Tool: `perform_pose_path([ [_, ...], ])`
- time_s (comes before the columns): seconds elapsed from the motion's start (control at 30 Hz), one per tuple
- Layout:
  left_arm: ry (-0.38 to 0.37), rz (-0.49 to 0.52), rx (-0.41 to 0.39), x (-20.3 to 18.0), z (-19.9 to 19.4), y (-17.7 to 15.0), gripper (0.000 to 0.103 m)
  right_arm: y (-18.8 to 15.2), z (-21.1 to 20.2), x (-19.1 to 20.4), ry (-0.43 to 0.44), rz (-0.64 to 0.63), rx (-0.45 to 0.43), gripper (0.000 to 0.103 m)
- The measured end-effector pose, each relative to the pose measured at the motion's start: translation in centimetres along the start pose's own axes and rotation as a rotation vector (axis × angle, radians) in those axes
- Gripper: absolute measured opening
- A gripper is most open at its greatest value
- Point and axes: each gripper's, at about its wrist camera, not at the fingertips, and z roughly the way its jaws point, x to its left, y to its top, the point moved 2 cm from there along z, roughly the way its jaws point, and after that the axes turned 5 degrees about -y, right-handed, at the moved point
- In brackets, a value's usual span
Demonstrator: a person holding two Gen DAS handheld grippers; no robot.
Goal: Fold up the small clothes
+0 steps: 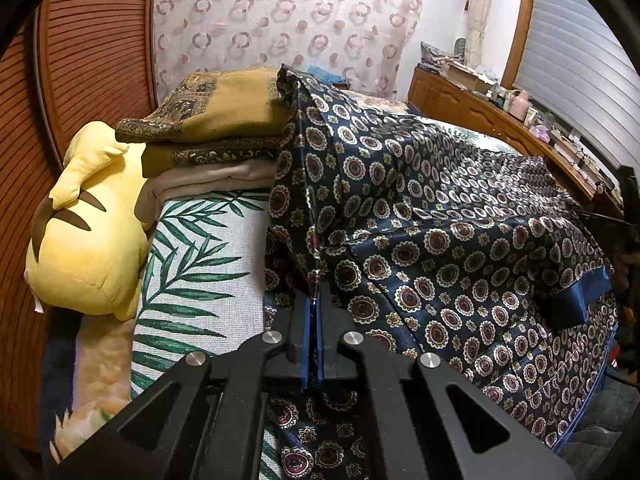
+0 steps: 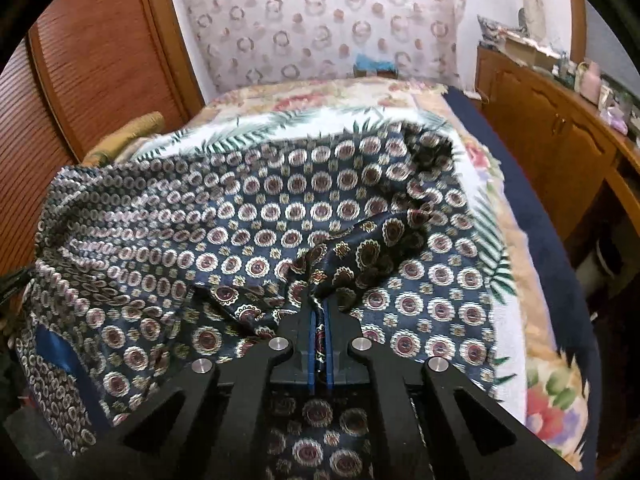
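Observation:
A navy satin garment with round medallion print [image 1: 440, 216] is spread over the bed and lifted at two points. My left gripper [image 1: 316, 300] is shut on a raised fold of it, which stands up as a ridge in front of the fingers. My right gripper [image 2: 320, 304] is shut on another bunched edge of the same garment [image 2: 280, 220], the rest draped ahead and to the left. A plain blue band [image 1: 576, 300] shows on its hem, also in the right wrist view [image 2: 56, 348].
A leaf-print cloth [image 1: 200, 264] covers the bed. A yellow plush toy [image 1: 84, 240] and a stack of folded blankets [image 1: 216, 120] lie at the left. A wooden sideboard [image 2: 560, 132] with clutter runs along the right. A wooden slatted door [image 2: 88, 64] stands left.

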Motion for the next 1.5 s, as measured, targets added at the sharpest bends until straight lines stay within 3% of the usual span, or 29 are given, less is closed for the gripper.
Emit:
perform_pose_path([
  [0.2, -0.019, 0.011, -0.053, -0.5, -1.6, 1.0, 0.002, -2.4, -4.7, -2.0, 0.009, 0.031, -0.066, 0.002],
  [0.43, -0.028, -0.003, -0.091, 0.2, -4.2, 1.4, 0.002, -5.7, -8.0, -4.5, -0.024, 0.060, -0.059, 0.002],
  [0.57, -0.027, -0.007, -0.086, 0.6, -4.6, 1.1, 0.002, -5.9, -9.0, -5.2, -0.064, 0.061, -0.063, 0.002],
  [0.73, -0.022, -0.008, -0.070, 0.8, -4.7, 0.1, 0.002, -4.9, -9.3, -4.6, -0.098, 0.039, -0.082, 0.023],
  [0.8, -0.020, -0.014, -0.070, 0.9, -4.9, -0.2, 0.002, -4.2, -9.6, -4.0, -0.083, 0.033, -0.110, 0.041],
  [0.87, -0.020, -0.020, -0.068, 1.0, -5.0, -0.3, 0.002, -3.4, -9.6, -3.9, -0.091, 0.033, -0.138, 0.047],
  [0.97, -0.018, -0.020, -0.070, 1.0, -5.1, -0.4, 0.002, -1.5, -7.7, -3.3, -0.089, 0.007, -0.144, 0.047],
  [1.27, 0.002, -0.022, -0.038, 0.5, -3.6, -0.2, 0.002, 6.1, 3.8, -4.0, -0.107, -0.061, -0.019, 0.047],
  [1.37, -0.023, -0.022, -0.036, 0.3, -3.2, 0.0, 0.003, 8.8, 7.0, -5.1, -0.108, -0.033, 0.043, 0.047],
  [1.5, -0.030, -0.013, -0.042, -0.1, -3.0, 0.2, 0.021, 11.3, 10.7, -5.8, -0.132, -0.006, 0.129, 0.044],
])
